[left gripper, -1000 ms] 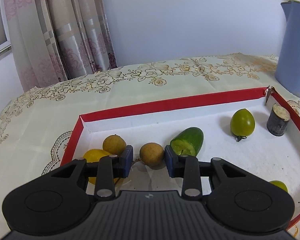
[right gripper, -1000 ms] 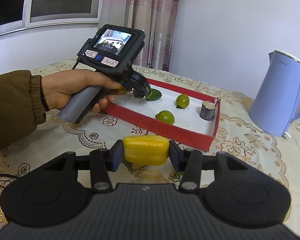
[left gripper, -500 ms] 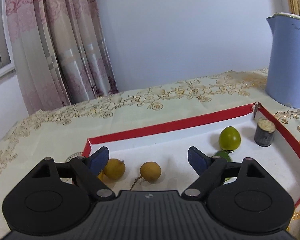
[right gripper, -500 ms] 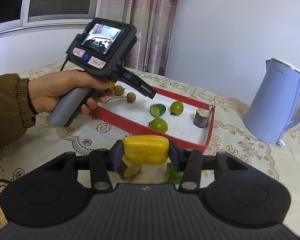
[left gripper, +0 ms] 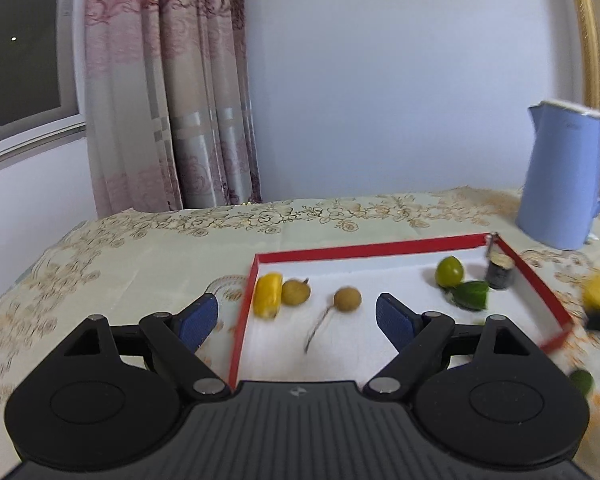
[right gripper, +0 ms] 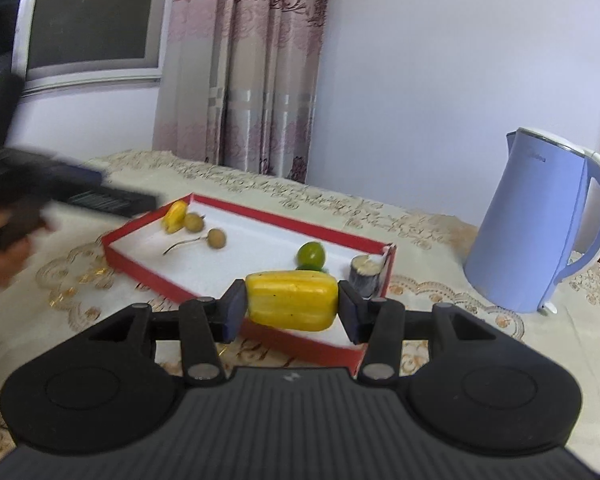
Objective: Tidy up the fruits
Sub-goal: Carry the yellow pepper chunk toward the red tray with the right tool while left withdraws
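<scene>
A floral-clothed table stands before pink curtains, bearing a blue kettle; the right gripper clenches a yellow fruit piece over the red tray; the left gripper gapes, fingers straddling the tray's edge, short of a longan.

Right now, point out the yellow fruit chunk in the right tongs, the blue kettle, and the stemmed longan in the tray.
yellow fruit chunk (right gripper: 292, 300), right wrist view, middle of its front face.
blue kettle (right gripper: 528, 216), right wrist view, centre of its body.
stemmed longan (left gripper: 347, 299), left wrist view, middle of the round fruit.
</scene>
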The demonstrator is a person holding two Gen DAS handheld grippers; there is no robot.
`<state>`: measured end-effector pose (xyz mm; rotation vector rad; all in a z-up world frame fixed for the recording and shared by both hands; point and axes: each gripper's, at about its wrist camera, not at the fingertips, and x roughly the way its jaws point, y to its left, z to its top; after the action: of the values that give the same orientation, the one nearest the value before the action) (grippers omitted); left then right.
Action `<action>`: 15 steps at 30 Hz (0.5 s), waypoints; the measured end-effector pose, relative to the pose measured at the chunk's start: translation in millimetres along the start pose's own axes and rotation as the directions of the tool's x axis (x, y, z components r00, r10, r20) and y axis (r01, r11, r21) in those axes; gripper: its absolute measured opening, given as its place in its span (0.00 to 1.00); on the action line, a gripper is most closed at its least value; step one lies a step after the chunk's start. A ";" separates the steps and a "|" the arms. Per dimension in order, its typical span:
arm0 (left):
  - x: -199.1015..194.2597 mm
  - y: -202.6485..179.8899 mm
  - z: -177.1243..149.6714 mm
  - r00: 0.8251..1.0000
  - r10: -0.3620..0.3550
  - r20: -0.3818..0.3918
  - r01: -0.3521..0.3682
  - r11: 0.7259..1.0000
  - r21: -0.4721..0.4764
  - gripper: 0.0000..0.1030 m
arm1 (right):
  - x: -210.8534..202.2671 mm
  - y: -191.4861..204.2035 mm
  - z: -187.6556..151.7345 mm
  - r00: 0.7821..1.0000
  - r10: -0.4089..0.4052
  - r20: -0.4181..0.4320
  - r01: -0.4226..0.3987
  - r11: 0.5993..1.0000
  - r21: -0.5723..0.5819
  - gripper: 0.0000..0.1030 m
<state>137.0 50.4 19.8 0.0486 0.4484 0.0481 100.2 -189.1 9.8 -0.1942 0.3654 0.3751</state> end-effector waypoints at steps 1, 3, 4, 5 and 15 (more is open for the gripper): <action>-6.8 3.7 -7.2 1.000 0.006 -0.002 -0.006 1.000 -0.010 0.84 | 4.5 -2.4 1.8 1.000 0.001 -0.002 -0.001 1.000 0.000 0.45; -15.3 10.6 -21.9 1.000 0.018 -0.012 -0.018 0.999 -0.040 0.84 | 16.2 -7.9 5.1 1.000 0.001 -0.008 -0.001 1.000 0.009 0.45; -17.0 13.0 -28.4 1.000 0.016 -0.026 -0.017 0.999 -0.047 0.84 | 22.4 -10.2 6.4 1.000 0.000 -0.017 0.000 1.000 0.011 0.45; -17.6 15.6 -33.6 0.999 0.016 -0.044 -0.019 0.998 -0.055 0.84 | 30.1 -12.1 7.6 1.000 -0.006 -0.026 0.006 1.000 0.008 0.45; -38.6 12.2 -45.7 0.999 0.012 -0.032 -0.014 0.998 -0.066 0.84 | 76.7 -20.9 6.0 0.995 -0.035 -0.088 0.038 0.999 0.026 0.45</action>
<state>82.0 62.0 -4.0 -0.0144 0.4775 0.0771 176.7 -182.0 -11.6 -0.1903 0.4529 0.3261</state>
